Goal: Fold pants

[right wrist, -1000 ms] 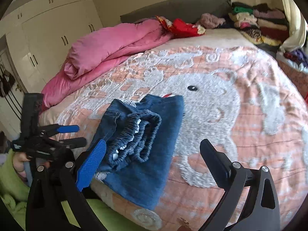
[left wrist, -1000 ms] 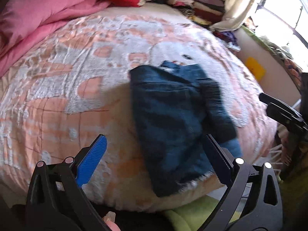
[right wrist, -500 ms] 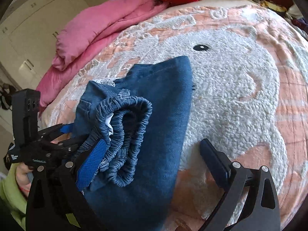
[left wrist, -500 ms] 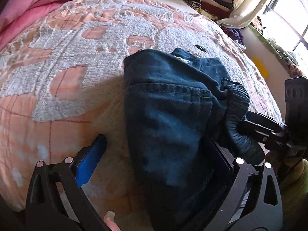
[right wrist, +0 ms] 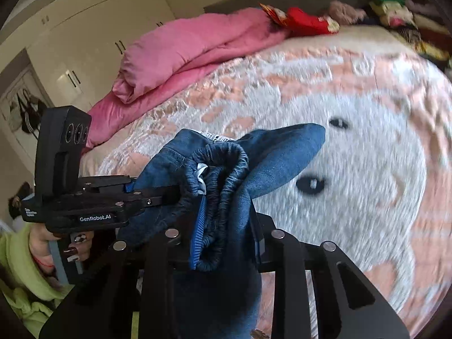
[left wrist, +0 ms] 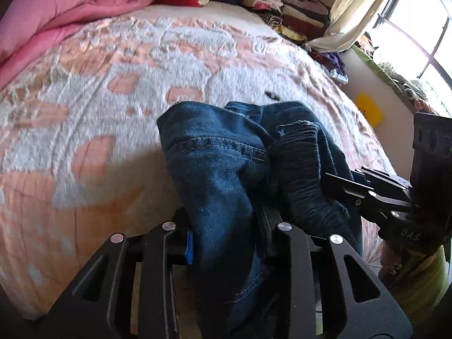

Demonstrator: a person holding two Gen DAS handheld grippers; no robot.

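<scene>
My left gripper [left wrist: 223,243] has just drawn its fingers together, and they are now clamped on the denim of the pants [left wrist: 220,175], which bunch up between them at six o'clock in my left view. My right gripper [right wrist: 226,226] has closed the same way, its fingers pinching the gathered elastic waistband [right wrist: 223,169] of the same pants. In the left view, the right gripper comes in from three o'clock, biting the ribbed edge; in the right view, the left one reaches in from nine o'clock, held by a hand [right wrist: 56,243] with a lime-green sleeve [right wrist: 19,268].

The pants sit at the near edge of the bed [left wrist: 84,141], partly lifted off it. The bed wears a fluffy peach-and-white blanket [right wrist: 367,169] with a big animal face, its dark eye near one o'clock of the pants. A pink duvet [right wrist: 192,45] lies rolled at eleven o'clock, red cloth [right wrist: 308,22] beside it at twelve. Stacked folded clothes [left wrist: 282,2] fill the far corner at one o'clock, under a cream curtain [left wrist: 358,8] and a bright window [left wrist: 418,28]. Pale wardrobe doors [right wrist: 84,36] stand at ten o'clock in the right view.
</scene>
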